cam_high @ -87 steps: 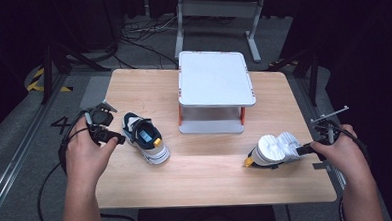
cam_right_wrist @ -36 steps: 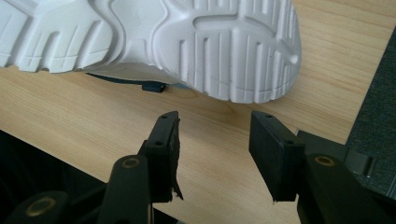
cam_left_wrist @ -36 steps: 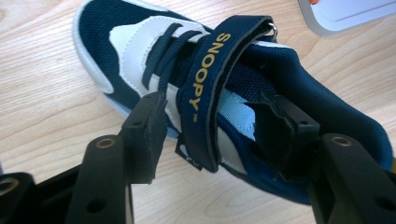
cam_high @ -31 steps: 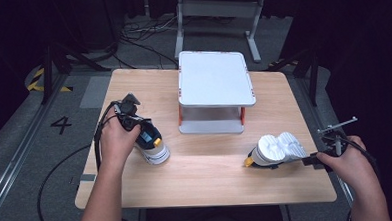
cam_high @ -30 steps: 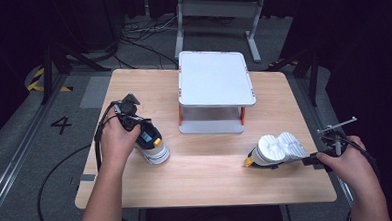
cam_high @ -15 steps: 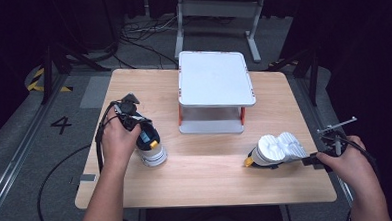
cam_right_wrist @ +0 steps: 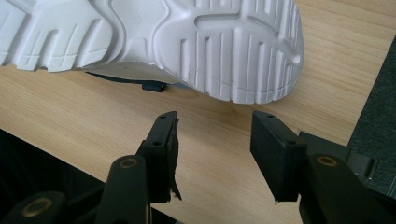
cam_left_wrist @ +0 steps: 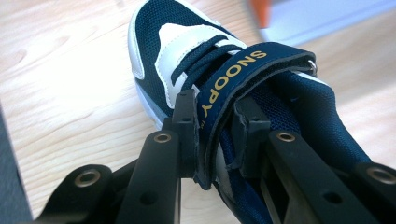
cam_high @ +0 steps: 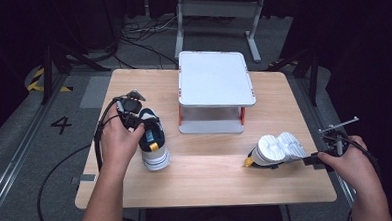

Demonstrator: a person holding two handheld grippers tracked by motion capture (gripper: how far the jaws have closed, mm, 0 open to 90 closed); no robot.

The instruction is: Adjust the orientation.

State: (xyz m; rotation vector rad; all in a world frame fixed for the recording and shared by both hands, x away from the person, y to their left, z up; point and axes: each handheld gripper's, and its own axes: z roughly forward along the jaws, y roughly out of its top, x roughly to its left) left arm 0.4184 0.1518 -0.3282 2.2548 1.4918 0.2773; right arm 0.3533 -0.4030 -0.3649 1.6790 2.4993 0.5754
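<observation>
The left hand-held gripper [cam_left_wrist: 212,135] had just been closing, and its jaws pinched the strap of the navy shoe [cam_left_wrist: 224,74], which stood near the left edge of the wooden table [cam_high: 212,175]. The right hand-held gripper [cam_right_wrist: 212,140] stood with jaws apart on nothing, just short of the white-soled shoe [cam_right_wrist: 187,42], which lay on its side near the right edge. A white two-tier rack [cam_high: 215,79] sat at the middle of the far side. Around the table lay grey floor [cam_high: 15,148] with cables [cam_high: 141,38] and yellow-black tape [cam_high: 35,82].
</observation>
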